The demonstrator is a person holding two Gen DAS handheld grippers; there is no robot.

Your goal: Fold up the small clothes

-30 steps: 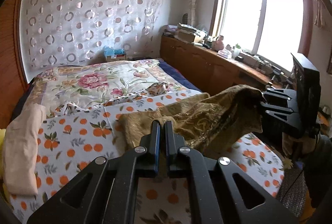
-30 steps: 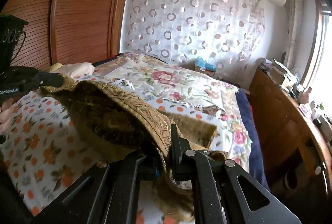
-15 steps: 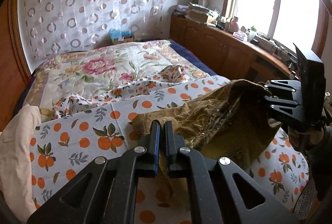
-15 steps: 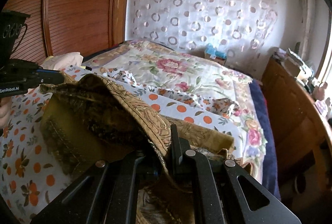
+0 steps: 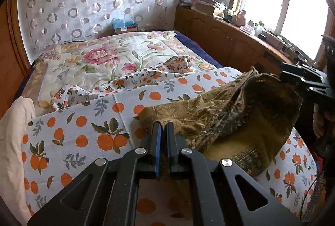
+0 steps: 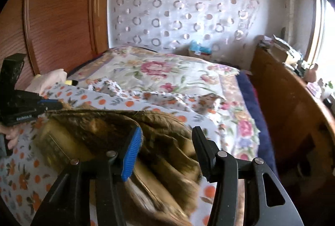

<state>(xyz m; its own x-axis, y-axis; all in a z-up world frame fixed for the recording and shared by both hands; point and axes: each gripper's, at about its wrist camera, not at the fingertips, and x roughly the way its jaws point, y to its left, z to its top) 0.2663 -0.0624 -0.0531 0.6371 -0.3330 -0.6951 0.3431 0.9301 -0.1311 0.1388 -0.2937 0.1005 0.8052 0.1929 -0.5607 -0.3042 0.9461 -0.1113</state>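
An olive-gold patterned garment (image 5: 219,113) lies half lifted over the orange-print sheet (image 5: 73,131) on the bed. My left gripper (image 5: 163,127) is shut on one corner of it, low over the sheet. In the right wrist view this same gripper (image 6: 59,105) holds the garment's left edge (image 6: 100,127). My right gripper (image 6: 165,138) has its jaws opening. The cloth sags between and below them, blurred, and the pads do not press on it. From the left wrist view the right gripper (image 5: 282,75) stands at the garment's raised right end.
A floral quilt (image 5: 94,56) covers the far half of the bed. A cream cloth (image 5: 12,121) lies at the left edge. A wooden cabinet (image 5: 219,37) with clutter runs under the window on the right. Dark wooden panels (image 6: 62,16) stand to the left.
The right jaws have parted and let go of the garment, which slumps down. The left gripper has moved forward and lower over the sheet, still closed on its corner.
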